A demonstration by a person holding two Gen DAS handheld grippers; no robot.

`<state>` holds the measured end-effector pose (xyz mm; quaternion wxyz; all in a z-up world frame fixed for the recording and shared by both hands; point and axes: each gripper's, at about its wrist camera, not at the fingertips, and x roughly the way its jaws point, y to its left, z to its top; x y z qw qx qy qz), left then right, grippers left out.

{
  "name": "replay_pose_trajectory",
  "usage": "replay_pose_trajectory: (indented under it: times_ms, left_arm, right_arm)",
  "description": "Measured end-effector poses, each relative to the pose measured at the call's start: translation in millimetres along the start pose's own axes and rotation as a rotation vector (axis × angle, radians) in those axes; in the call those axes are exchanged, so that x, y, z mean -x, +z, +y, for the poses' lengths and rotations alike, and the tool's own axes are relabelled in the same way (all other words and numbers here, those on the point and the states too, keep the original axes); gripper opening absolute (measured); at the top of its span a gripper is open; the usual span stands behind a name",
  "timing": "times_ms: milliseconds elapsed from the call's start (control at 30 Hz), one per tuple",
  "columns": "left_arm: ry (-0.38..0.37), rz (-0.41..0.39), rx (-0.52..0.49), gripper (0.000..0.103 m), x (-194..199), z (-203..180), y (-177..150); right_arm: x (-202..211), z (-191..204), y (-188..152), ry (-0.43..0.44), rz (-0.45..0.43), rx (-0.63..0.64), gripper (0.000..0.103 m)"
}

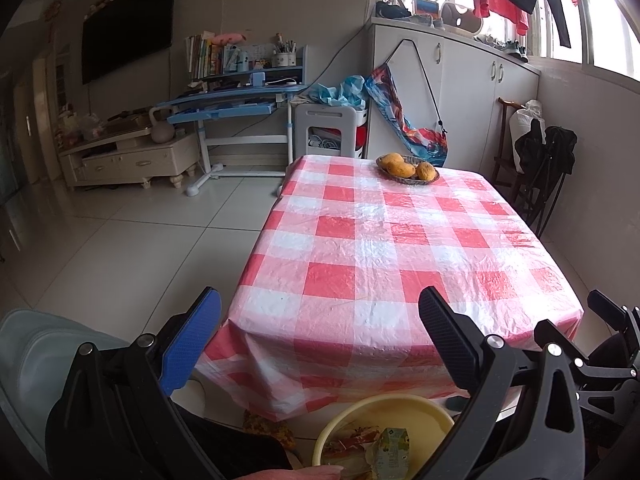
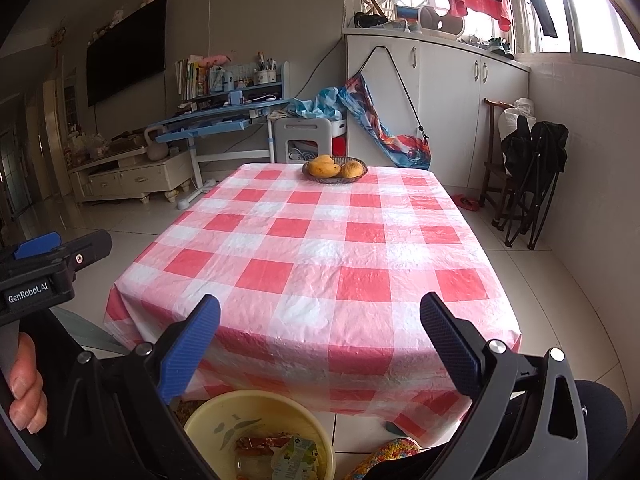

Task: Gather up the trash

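Note:
A yellow bin stands on the floor below the table's near edge. Inside it lie a green-and-white carton and a red wrapper. My left gripper is open, its fingers spread above the bin and in front of the table edge, holding nothing. My right gripper is open too, empty, above the near table edge. The left gripper's body shows at the left of the right wrist view, held by a hand.
The table wears a red-and-white checked plastic cloth. A basket of mangoes sits at its far end. A folded black chair leans at the right wall. A blue desk stands beyond, across the tiled floor.

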<state>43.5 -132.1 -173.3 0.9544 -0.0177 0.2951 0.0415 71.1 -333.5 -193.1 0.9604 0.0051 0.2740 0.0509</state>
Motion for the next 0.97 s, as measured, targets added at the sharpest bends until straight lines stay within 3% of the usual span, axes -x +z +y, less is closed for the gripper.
replay_pose_trajectory:
  times_ms: [267,467,567,700,833,967]
  left_arm:
    - [-0.001,-0.003,-0.001,0.095,0.2,-0.4,0.1]
    - [-0.076,-0.039,0.0,0.095,5.6,-2.1,-3.5]
    - [-0.05,-0.047,-0.051,0.095,7.1,-9.9,-5.4]
    - [-0.032,-0.018,-0.067,0.095,2.5,-11.5,-4.6]
    - [-0.056,0.049,-0.021,0.095,-6.7,-2.6,-2.6]
    - [-0.056,0.058,-0.013,0.095,-9.0,-0.9,-4.2]
  right_arm:
    - [-1.1,-0.1,-1.5,0.002,0.006,0.008,0.096]
    - [-1.2,0.1,-1.2,0.002,0.007,0.01,0.096]
    - [-1.1,0.3,-1.1,0.002,0.007,0.009,0.096]
    - [-1.1,0.1,-0.9,0.002,0.007,0.008,0.096]
    - [-1.5,0.4,-1.6,0.002,0.009,0.014,0.096]
    - [-1.8,0.7,-2.6,0.002,0.01,0.014,0.096]
